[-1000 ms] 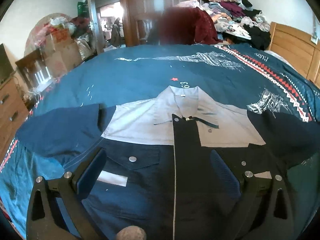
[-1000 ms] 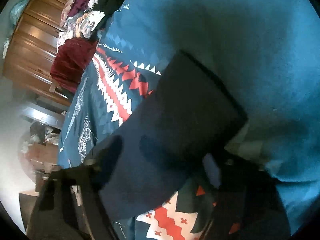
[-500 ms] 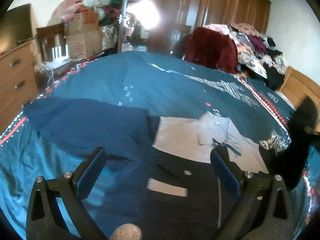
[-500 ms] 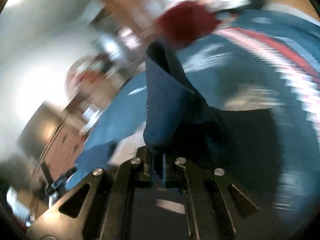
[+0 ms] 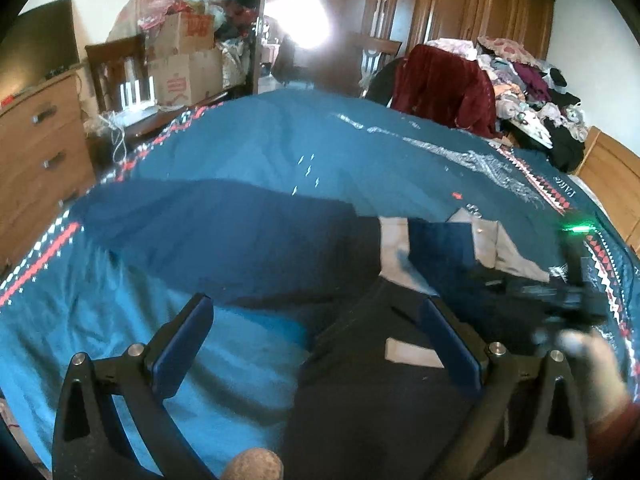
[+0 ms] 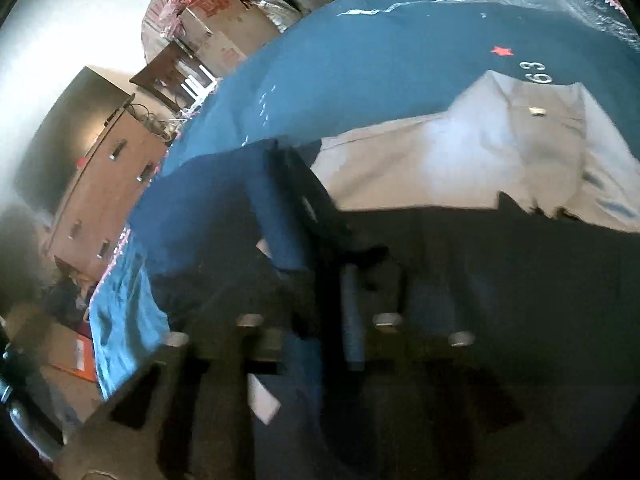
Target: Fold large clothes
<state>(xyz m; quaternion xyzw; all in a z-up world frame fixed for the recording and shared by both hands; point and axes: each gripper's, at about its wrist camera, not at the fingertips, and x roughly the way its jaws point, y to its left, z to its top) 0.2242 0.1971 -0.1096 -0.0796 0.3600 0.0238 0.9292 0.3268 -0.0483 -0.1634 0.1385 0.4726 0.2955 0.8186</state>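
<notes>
The left sleeve (image 5: 224, 236) lay ahead-left of the spread, empty left gripper (image 5: 316, 344), nearer than the right gripper (image 6: 320, 292) clamping the other sleeve (image 6: 280, 216).

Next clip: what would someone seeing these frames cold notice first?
The navy and grey jacket spread over the teal bedspread fills both views, one sleeve lying out to the left and its grey collar area toward the far side. The left gripper hangs open over it, while the right gripper looks shut on dark jacket fabric. Behind the bed, a heap of clothes is piled at the right.
</notes>
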